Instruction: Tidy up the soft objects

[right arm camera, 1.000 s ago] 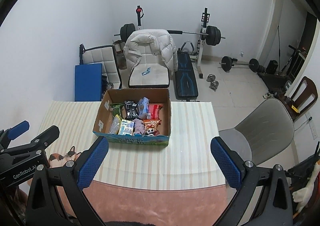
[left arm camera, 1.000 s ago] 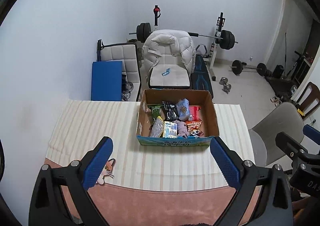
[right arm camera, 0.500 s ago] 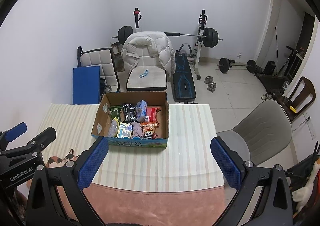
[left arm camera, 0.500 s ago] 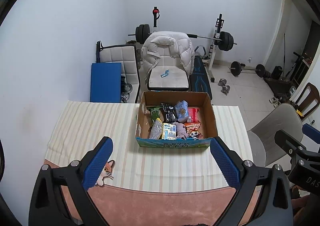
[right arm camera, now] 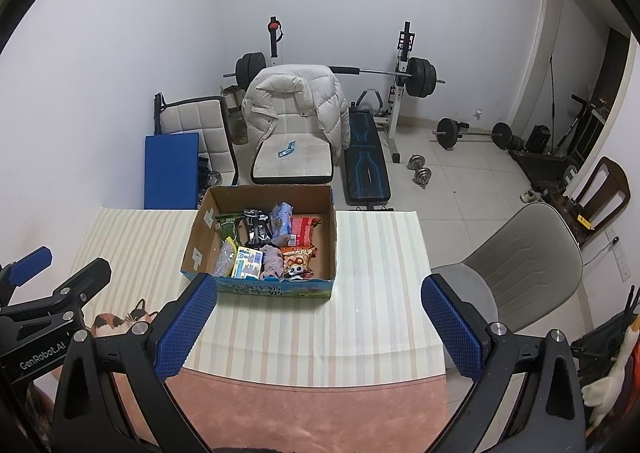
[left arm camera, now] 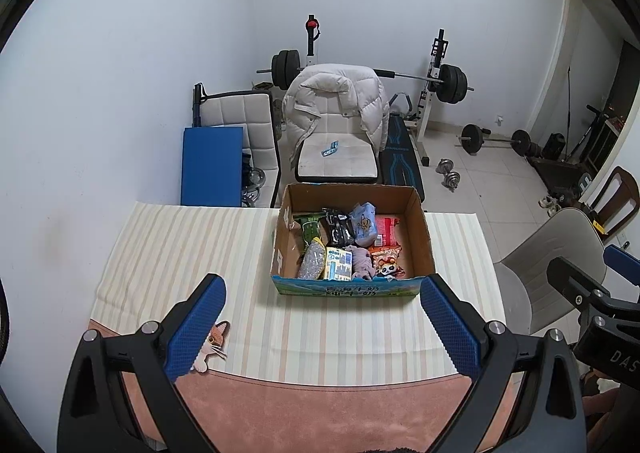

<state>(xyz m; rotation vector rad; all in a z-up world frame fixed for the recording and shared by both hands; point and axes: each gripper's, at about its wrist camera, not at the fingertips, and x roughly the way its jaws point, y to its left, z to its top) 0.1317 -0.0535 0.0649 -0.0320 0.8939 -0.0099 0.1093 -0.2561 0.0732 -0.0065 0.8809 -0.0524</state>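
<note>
An open cardboard box [left arm camera: 420, 229] [right arm camera: 200, 237] stands on the striped tablecloth [left arm camera: 168, 253] [right arm camera: 380, 273]. It holds several soft items: a purple plush [left arm camera: 362, 261] [right arm camera: 273, 261], snack bags and a blue pouch [left arm camera: 365, 229]. A cat-shaped soft toy [left arm camera: 212, 345] [right arm camera: 120, 320] lies at the cloth's near left edge. My left gripper [left arm camera: 322, 327] is open and empty, above the table's near side. My right gripper [right arm camera: 320, 327] is open and empty, to its right.
A grey chair [right arm camera: 516, 277] stands right of the table. Behind the table are a white chair with a puffer jacket [left arm camera: 336, 109], a blue mat [left arm camera: 212, 165], a weight bench and barbells [right arm camera: 416, 77]. A pink cloth [left arm camera: 312, 413] covers the near table edge.
Both grippers have drawn back and risen slightly, so the box sits a little farther away. Both stay open and empty.
</note>
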